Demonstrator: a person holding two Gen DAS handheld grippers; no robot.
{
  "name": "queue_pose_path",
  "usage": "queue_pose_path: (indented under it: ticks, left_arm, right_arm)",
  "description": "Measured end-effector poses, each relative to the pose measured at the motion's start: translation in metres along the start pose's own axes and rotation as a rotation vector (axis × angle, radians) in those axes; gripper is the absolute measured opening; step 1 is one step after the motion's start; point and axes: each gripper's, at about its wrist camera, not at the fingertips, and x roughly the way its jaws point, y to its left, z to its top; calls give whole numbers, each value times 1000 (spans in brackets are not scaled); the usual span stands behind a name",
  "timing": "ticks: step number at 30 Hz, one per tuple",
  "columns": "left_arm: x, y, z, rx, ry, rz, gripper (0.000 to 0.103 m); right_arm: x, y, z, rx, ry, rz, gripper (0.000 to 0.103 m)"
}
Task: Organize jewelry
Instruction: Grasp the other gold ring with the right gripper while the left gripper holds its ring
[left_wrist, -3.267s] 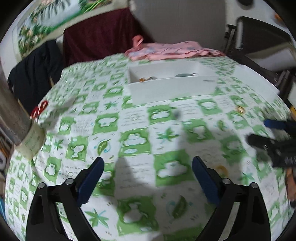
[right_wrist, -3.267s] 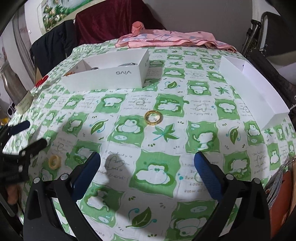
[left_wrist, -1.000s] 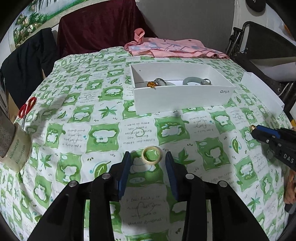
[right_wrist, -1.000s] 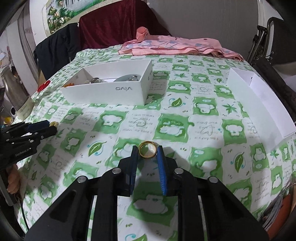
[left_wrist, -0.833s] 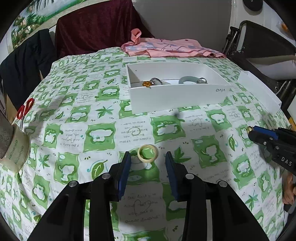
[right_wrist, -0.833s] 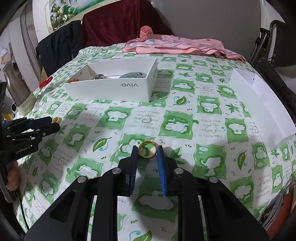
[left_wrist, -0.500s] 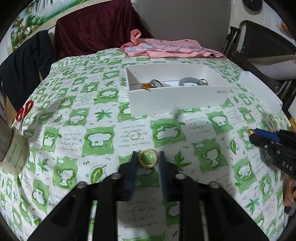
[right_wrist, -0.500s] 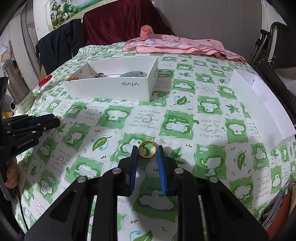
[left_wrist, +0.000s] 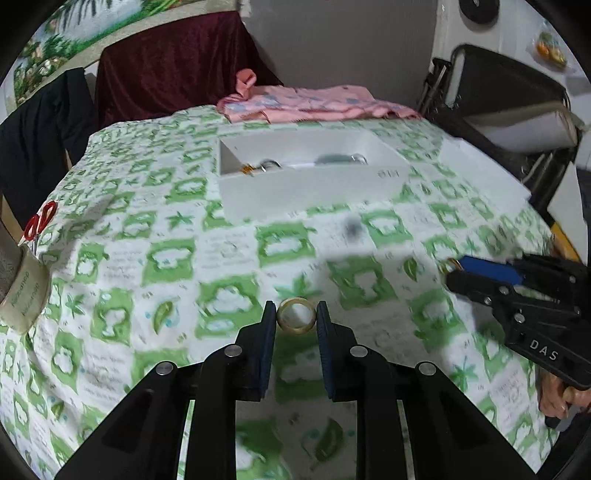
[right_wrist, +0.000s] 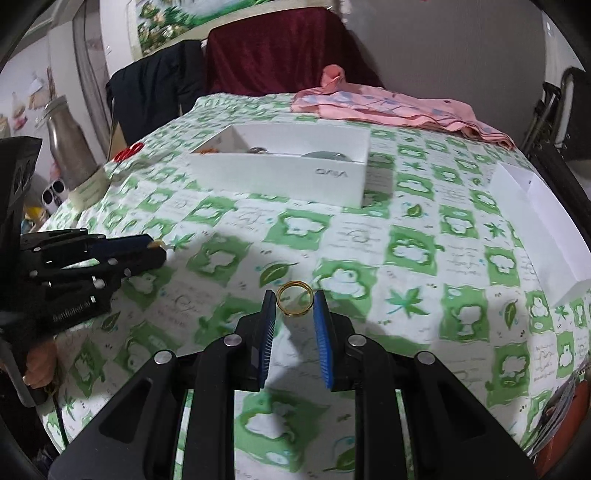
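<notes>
Green-and-white patterned cloth covers the tabletop (left_wrist: 166, 258). Left fingers (left_wrist: 296, 321) pinch a pale cream ring (left_wrist: 296, 316) at their tips; right fingers (right_wrist: 294, 306) pinch a thin gold ring (right_wrist: 295, 298). Such shallow tip holds could slip before reaching the white cardboard box (right_wrist: 280, 173) ahead.

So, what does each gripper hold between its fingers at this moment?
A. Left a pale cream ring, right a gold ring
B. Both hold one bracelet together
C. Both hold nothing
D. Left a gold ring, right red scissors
A: the left gripper is shut on the pale cream ring, and the right gripper is shut on the gold ring.
</notes>
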Motion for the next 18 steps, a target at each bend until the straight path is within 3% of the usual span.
queue_pose_path:
  ticks: [3, 7, 18]
  left_arm:
    - [5, -8, -4, 38, 26, 39, 22]
    - [5, -12, -6, 63, 20, 66, 23]
    - [-9, -10, -7, 44, -45, 92, 22]
  right_arm:
    - [9, 1, -1, -1, 53, -10, 20]
    - [9, 3, -2, -9, 53, -18, 20]
    - [-5, -9, -2, 61, -17, 24, 20]
